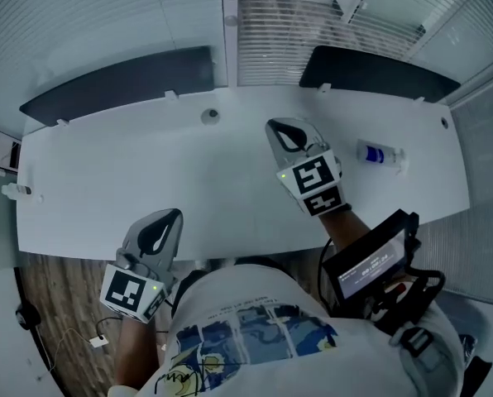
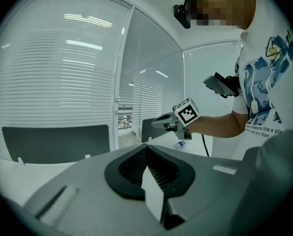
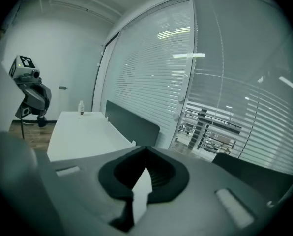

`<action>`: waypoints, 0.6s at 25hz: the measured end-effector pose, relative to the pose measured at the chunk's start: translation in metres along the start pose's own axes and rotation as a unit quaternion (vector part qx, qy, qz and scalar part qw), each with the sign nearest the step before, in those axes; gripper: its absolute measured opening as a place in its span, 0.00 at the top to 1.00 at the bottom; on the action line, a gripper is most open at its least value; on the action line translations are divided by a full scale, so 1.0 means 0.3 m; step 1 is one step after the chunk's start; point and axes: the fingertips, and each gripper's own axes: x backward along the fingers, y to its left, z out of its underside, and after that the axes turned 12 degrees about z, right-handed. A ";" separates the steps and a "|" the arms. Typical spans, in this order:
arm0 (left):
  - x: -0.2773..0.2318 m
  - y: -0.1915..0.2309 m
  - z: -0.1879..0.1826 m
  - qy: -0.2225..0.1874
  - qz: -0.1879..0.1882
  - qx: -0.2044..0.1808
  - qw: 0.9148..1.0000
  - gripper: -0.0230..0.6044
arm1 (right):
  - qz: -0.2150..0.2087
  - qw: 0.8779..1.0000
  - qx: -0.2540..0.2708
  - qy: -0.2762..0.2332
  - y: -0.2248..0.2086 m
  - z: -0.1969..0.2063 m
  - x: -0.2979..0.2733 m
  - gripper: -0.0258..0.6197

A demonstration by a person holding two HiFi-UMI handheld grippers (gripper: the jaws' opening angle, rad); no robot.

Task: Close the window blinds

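Observation:
White slatted blinds cover the windows behind a white desk. The left blind's slats lie flat and shut. In the middle pane the blind has its slats turned open, and outdoor structures show through it. Two small white knobs sit on the post between those panes. My right gripper is over the desk's middle, pointing toward that post, jaws shut and empty. My left gripper is at the desk's near edge, jaws together with nothing in them.
Two dark screens stand along the desk's back edge. A small bottle with a blue label lies at the right, and a round grommet sits near the middle. A device hangs at the person's waist. Wood floor with a cable shows at lower left.

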 end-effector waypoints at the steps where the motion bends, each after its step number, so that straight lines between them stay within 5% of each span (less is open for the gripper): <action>1: -0.003 -0.004 -0.005 0.000 0.004 -0.004 1.000 0.95 | -0.002 1.000 -0.006 0.003 0.013 0.012 0.020 0.96; 15: 0.095 -0.085 0.006 -0.013 0.065 -0.016 0.998 0.95 | 0.008 0.999 -0.035 0.008 0.180 0.026 0.257 0.96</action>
